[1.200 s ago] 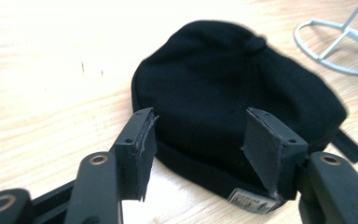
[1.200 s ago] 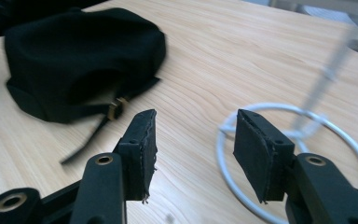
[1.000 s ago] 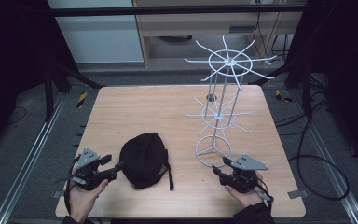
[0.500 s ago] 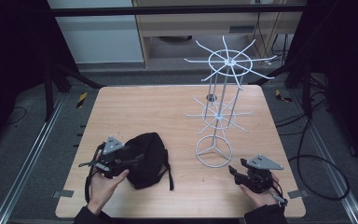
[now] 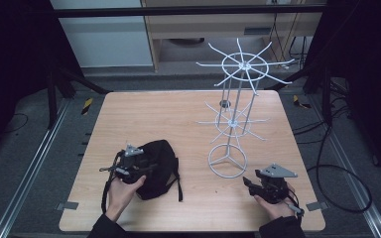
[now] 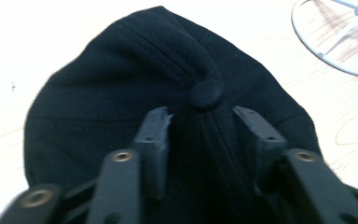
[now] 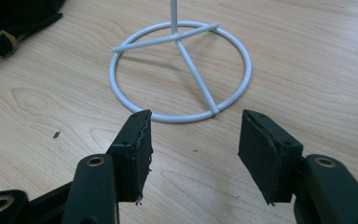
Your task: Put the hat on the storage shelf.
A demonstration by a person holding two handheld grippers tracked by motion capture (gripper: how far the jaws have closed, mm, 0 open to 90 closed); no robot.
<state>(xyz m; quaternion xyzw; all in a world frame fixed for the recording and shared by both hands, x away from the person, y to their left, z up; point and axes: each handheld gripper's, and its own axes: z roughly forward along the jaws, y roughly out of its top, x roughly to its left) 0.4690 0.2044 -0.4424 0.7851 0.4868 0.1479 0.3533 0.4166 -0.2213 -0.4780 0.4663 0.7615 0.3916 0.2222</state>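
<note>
A black cap (image 5: 158,166) lies on the wooden table (image 5: 154,114) near its front left. My left gripper (image 5: 144,166) is over the cap, open, its jaws straddling the crown just short of the top button (image 6: 205,92); the fabric (image 6: 121,79) lies between and under the jaws. A white wire rack (image 5: 238,84) with spoked tiers stands at the right on a ring base (image 5: 227,160). My right gripper (image 5: 250,182) rests near the front right edge, open, with bare wood between its jaws; it faces the ring base (image 7: 182,70).
The cap's strap and brass buckle (image 7: 1,41) lie at the upper left of the right gripper view. Bare tabletop stretches across the back left. A cabinet (image 5: 213,29) stands beyond the table's far edge, and metal rails (image 5: 34,163) run along both sides.
My left gripper moved right from the table's left edge onto the cap. The right gripper drew back toward the front right corner, away from the ring base.
</note>
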